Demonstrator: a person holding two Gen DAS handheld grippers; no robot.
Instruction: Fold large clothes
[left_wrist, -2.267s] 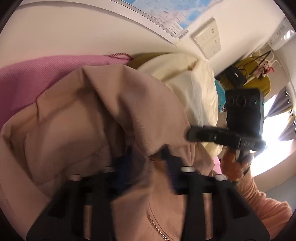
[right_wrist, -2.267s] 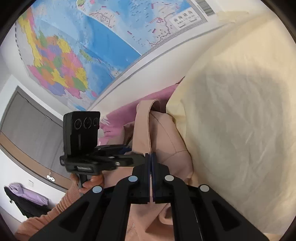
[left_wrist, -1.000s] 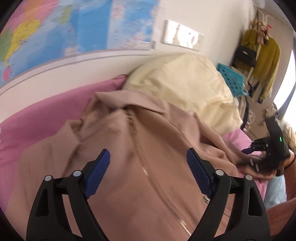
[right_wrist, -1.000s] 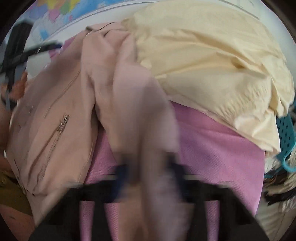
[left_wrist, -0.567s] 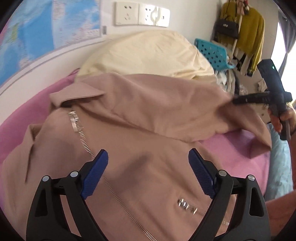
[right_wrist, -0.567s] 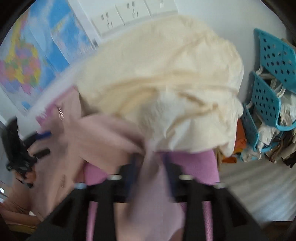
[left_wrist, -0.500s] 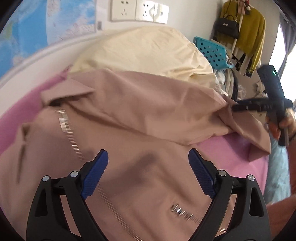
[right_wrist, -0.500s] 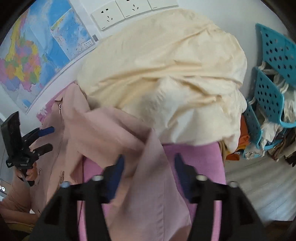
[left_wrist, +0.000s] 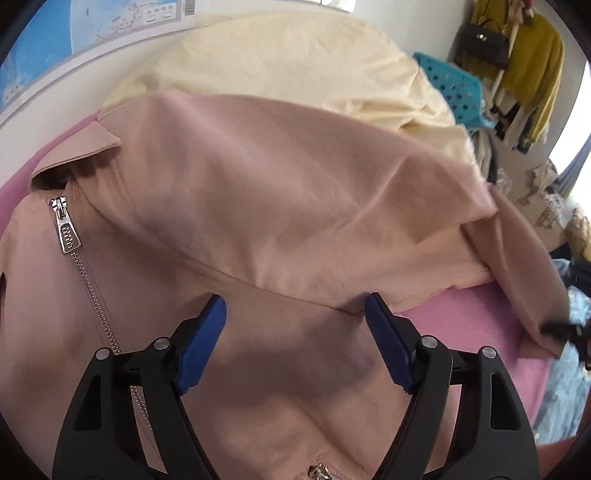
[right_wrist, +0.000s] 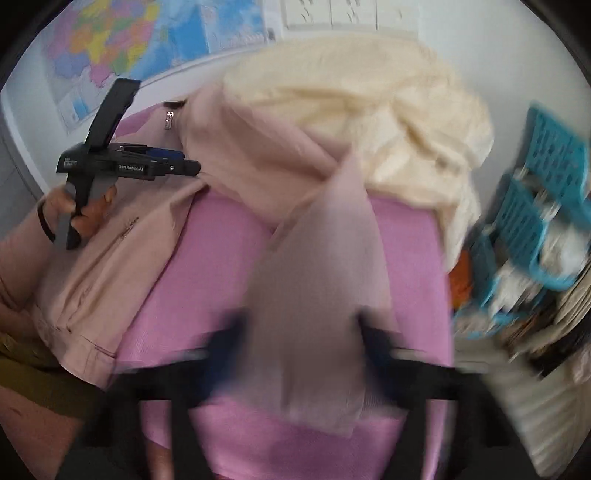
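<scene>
The dusty-pink zip-front jacket (left_wrist: 258, 206) lay spread face up on the pink ribbed bed cover (right_wrist: 221, 266), filling the centre of the left wrist view, its collar toward the upper left of the frame. The left gripper (left_wrist: 295, 343) hung wide apart over the jacket's chest, holding nothing. The right gripper (right_wrist: 303, 347) sat at the bottom centre of its own view, smeared by blur; the jaws looked spread, with the sleeve (right_wrist: 317, 295) draped between them, though whether it was pinched could not be told.

The likely step was flattening the sleeve for a fold. Doing it well would mean pulling the cuff taut and straight before laying it across.

The fabric looked smooth, matte and fairly stiff, creasing softly. The silver metal zipper (left_wrist: 66, 229) gleamed. Behind it, a cream, puffy quilt (left_wrist: 295, 62) bulged.
</scene>
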